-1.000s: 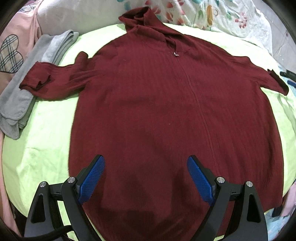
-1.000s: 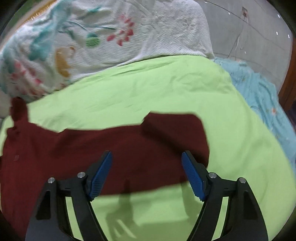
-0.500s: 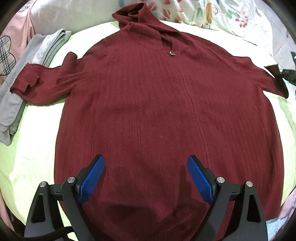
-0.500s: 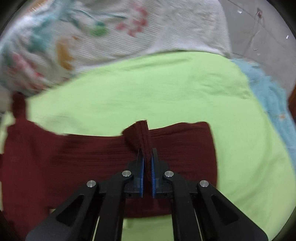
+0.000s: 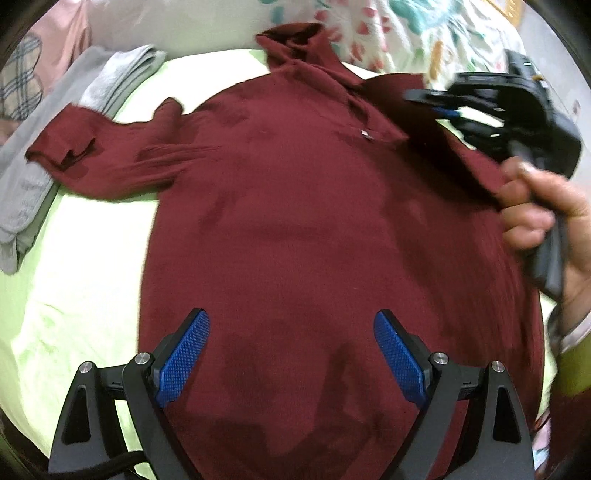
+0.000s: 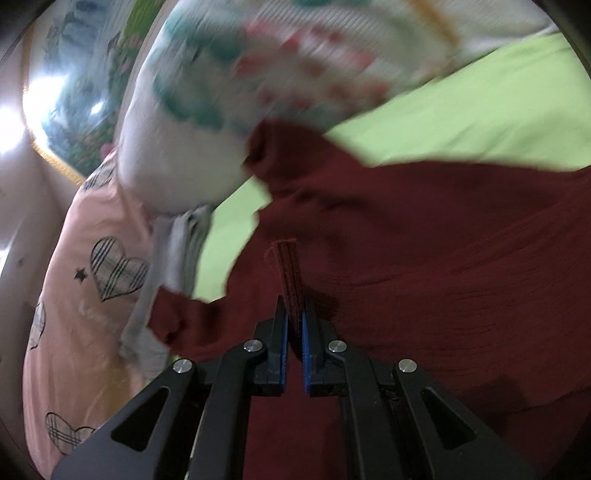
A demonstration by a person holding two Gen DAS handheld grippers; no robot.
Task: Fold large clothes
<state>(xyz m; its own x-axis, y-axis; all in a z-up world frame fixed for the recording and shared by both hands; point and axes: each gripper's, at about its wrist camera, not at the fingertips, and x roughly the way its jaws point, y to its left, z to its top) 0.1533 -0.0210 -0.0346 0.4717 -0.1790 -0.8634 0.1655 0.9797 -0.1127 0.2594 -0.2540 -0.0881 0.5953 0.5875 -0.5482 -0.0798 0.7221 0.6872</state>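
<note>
Nearest the left wrist camera, the left gripper [image 5: 291, 354] is held spread and empty above the hem end of the hoodie [image 5: 295, 229], pointed steeply down. Nothing is caught between its pads [image 5: 184, 354]. The hoodie lies flat, front up, on the green sheet [image 5: 81, 266]. Farther on, the right gripper [image 6: 293, 325] is pressed together on the right cuff [image 6: 290, 273], and the sleeve is being carried across the chest, so the sleeve fold is judged to be the step in hand. The right hand [image 5: 546, 214] is wrapped round the handle, the gripper tilted gently down. Next, the cuff needs laying flat on the body before it is let go. Beyond, the left sleeve [image 5: 96, 158] lies outstretched beside grey cloth [image 5: 29, 173], near pillows [image 5: 406, 33].
</note>
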